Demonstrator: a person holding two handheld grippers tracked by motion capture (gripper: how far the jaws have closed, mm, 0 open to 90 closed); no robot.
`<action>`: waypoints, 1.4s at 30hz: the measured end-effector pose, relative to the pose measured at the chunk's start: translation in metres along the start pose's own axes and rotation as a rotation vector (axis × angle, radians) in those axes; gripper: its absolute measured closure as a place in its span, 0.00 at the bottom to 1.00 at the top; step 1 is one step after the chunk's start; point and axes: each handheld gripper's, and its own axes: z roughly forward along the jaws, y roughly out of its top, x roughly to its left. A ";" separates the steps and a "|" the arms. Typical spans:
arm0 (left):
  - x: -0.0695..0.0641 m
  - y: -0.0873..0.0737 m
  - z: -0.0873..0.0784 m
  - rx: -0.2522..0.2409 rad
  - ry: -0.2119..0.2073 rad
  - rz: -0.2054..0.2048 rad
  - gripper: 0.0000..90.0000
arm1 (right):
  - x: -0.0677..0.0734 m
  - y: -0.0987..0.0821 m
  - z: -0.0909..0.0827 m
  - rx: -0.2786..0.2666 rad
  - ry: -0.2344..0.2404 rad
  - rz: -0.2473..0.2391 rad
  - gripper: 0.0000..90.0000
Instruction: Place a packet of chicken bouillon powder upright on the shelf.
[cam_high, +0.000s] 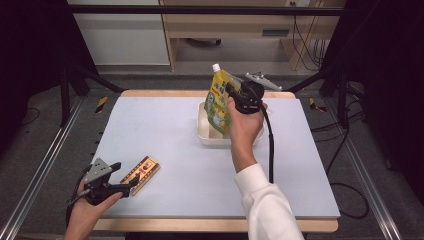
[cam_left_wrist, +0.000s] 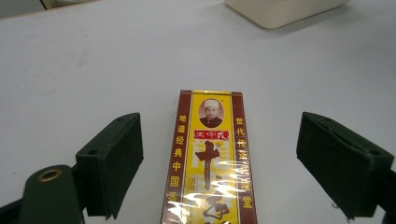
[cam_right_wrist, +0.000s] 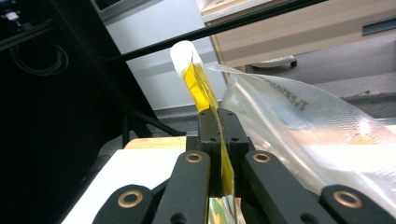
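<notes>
The right gripper (cam_high: 231, 95) is clenched on the spouted refill pouch (cam_high: 218, 100), holding it upright over the white tray (cam_high: 202, 131) at the counter's (cam_high: 175, 130) 12 o'clock. The left gripper (cam_high: 131, 181), released, straddles the flat box (cam_left_wrist: 210, 158), its long axis pointing to 1 o'clock.

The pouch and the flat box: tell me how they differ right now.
The pouch is held upright above the tub, clamped in the right tool; the flat box lies on the table, ungripped between the open left tool jaws. The pouch is soft with a white cap; the box is rigid. Both are largely yellow.
</notes>
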 end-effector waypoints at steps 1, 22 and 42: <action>0.000 0.000 0.000 0.000 0.000 0.000 0.16 | 0.000 0.000 0.000 0.002 -0.006 0.000 1.00; -0.001 0.000 0.000 -0.001 -0.003 0.007 0.16 | 0.001 0.011 0.025 0.041 -0.127 -0.072 1.00; -0.003 0.001 -0.001 0.002 -0.011 0.023 0.16 | 0.016 0.006 0.048 0.075 -0.170 -0.121 1.00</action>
